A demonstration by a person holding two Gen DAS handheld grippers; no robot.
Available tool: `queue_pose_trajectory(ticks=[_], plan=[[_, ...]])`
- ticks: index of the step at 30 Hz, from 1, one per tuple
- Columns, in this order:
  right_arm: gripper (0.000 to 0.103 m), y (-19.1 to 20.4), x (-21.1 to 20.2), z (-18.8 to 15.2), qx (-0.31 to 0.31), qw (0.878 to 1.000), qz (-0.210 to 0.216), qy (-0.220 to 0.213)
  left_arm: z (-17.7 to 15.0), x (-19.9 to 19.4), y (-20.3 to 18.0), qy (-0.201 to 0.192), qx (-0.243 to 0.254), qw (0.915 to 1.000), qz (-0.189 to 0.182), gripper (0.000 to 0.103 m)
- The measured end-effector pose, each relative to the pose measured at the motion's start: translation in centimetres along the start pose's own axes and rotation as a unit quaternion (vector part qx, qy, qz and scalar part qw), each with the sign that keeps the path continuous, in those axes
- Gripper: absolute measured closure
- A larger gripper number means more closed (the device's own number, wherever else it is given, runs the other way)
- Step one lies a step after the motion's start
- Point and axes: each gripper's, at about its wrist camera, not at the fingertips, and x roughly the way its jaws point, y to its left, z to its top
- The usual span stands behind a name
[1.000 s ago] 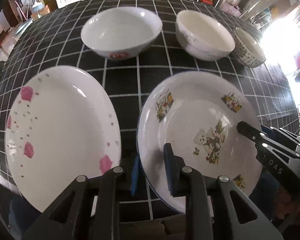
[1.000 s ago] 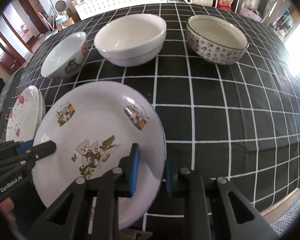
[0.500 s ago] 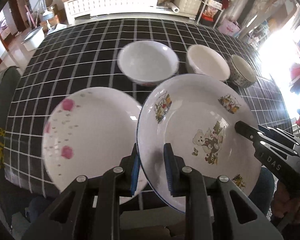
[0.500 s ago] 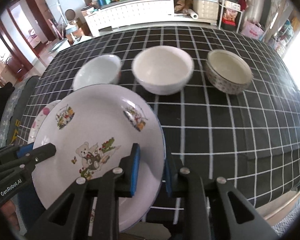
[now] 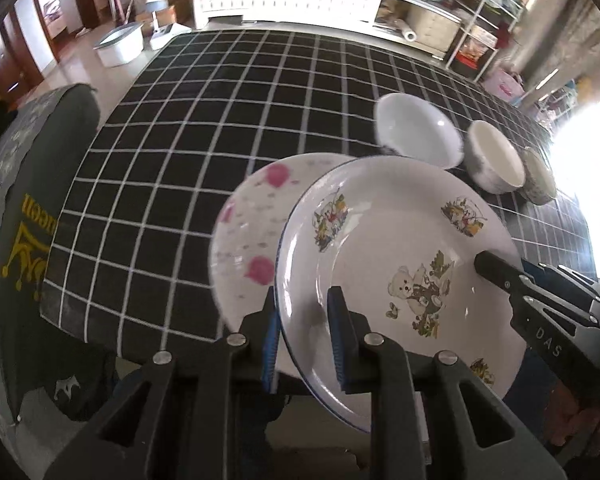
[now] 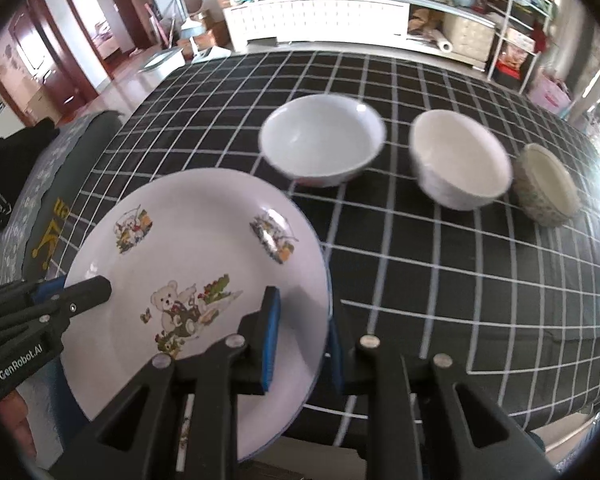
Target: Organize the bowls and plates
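Observation:
Both grippers hold the white bear-print plate (image 5: 396,248) in the air over the table's near edge. My left gripper (image 5: 302,340) is shut on its left rim. My right gripper (image 6: 302,336) is shut on its right rim; the plate also shows in the right wrist view (image 6: 196,264). The pink-flower plate (image 5: 248,232) lies on the table, partly under the lifted plate. Three bowls stand in a row behind: a white bowl (image 6: 320,140), a cream bowl (image 6: 460,160) and a patterned bowl (image 6: 548,188).
The black checked tablecloth (image 5: 188,148) covers the table. A dark chair back with yellow print (image 5: 24,208) stands at the table's left end. White cabinets (image 6: 320,24) and shelves line the far wall.
Both grippers have lifted the bear-print plate up and back from the table, and it now overlaps the pink-flower plate in the left view. The bowls look farther away.

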Motion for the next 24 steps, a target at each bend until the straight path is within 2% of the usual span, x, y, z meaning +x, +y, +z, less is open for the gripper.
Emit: queue_pose_trajectory(ticks=[10, 24], plan=[[0.077, 2.9, 2.6, 0.8, -0.022, 0.999, -0.007, 0.024, -0.2, 1.9, 3.7, 0.015, -0.029, 0.9995, 0.004, 0.083], [0.076, 3.9, 4.4, 1.4, -0.036, 0.998, -0.021, 0.037, 0.4, 4.1, 4.9, 0.019, -0.028, 0.9994, 0.010, 0.083]])
